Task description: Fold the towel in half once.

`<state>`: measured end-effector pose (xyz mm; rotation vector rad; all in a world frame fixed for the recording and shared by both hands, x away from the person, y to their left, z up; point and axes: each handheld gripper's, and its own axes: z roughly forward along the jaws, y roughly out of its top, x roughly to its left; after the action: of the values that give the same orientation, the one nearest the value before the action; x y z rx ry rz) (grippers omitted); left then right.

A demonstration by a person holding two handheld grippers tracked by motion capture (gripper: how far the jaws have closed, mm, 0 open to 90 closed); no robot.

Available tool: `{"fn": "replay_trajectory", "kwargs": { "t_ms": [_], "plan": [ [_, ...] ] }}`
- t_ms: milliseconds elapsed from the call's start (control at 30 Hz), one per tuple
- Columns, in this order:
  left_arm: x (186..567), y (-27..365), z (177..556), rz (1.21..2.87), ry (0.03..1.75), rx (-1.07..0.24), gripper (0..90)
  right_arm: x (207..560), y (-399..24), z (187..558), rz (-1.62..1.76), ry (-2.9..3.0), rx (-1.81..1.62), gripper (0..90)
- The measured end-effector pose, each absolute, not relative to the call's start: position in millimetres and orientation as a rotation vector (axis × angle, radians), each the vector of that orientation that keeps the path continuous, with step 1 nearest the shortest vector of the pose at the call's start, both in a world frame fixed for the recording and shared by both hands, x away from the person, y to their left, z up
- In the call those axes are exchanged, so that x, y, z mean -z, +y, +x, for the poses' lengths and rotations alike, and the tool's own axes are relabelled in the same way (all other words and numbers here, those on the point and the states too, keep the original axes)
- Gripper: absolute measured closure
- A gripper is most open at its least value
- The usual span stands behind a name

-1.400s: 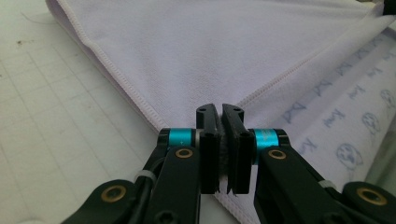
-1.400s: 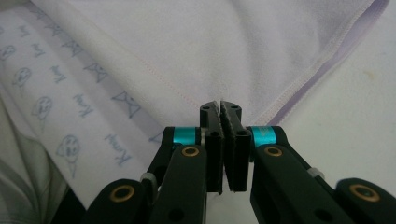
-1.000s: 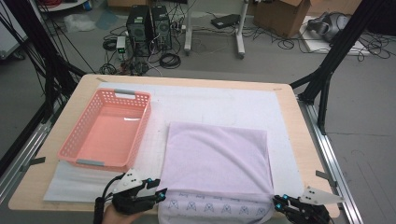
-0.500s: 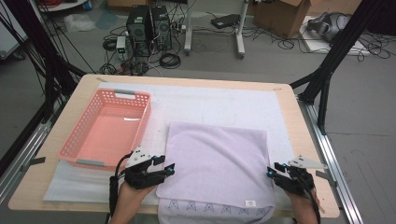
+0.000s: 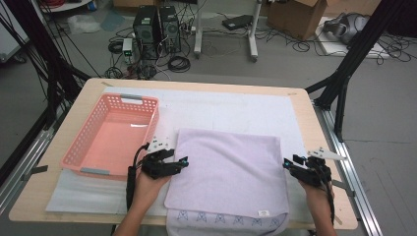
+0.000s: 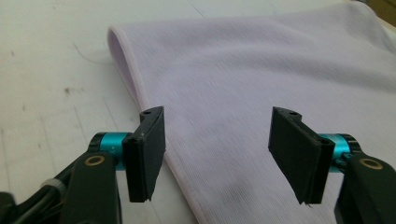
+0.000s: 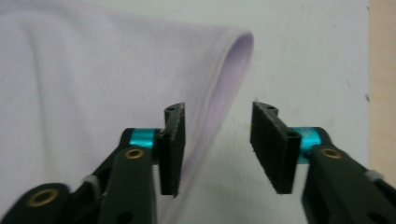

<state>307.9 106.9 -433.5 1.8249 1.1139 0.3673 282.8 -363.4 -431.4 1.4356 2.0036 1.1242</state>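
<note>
In the left gripper view, the left gripper [image 6: 217, 156] has its two black fingers [image 6: 147, 151] standing wide apart, with nothing pressed between them; they have just been opening. The hemmed left edge of the lilac towel [image 6: 261, 79] runs up between the fingers, lying on the table below them, with the left-hand finger over the bare white mat [image 6: 51, 74] and the right-hand finger over the cloth. Beyond the fingertips the towel's folded corner curls over, and past it lies more mat.

In the right gripper view, the right gripper [image 7: 215, 147] also has its fingers [image 7: 173, 147] parted, somewhat less wide, and they too have just been opening with nothing clamped. The towel's right edge passes between them, cloth under the left-hand finger, white mat under the right-hand one. Ahead of the tips the fold of the towel makes a rounded corner.

From the high view, the two hands sit at either side of the towel [image 5: 228, 174], the left gripper [image 5: 182, 161] at its left edge and the right gripper [image 5: 287, 164] at its right edge. The towel lies folded flat between them, its near part hanging over the table's [image 5: 314, 123] front edge. Farther off, beyond the left gripper's fingers, a pink basket [image 5: 76, 150] rests on the mat, just beside the towel's far left corner.
</note>
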Motion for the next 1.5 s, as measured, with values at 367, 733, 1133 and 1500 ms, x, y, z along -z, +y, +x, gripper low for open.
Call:
{"fn": "replay_trajectory", "kwargs": {
  "t_ms": [367, 733, 1133, 1500],
  "plan": [
    [444.0, 96.3, 344.9, 1.861, 1.207, -0.429, 34.6, 445.3, -353.6, 332.6, 1.463, 2.044, -0.948, 81.3],
    [450.5, 91.0, 352.3, 1.907, 1.232, -0.458, 35.1, 447.5, -351.0, 325.4, 1.523, 2.088, -1.049, 55.3],
    [446.9, 84.9, 348.3, 1.887, 1.268, -0.409, 84.3, 447.6, -339.7, 320.5, 1.465, 2.112, -1.041, 85.9],
    [412.7, 93.8, 386.8, 1.701, 1.315, -0.484, 84.6, 422.7, -342.7, 363.4, 1.458, 2.008, -1.139, 86.2]
  ]
}}
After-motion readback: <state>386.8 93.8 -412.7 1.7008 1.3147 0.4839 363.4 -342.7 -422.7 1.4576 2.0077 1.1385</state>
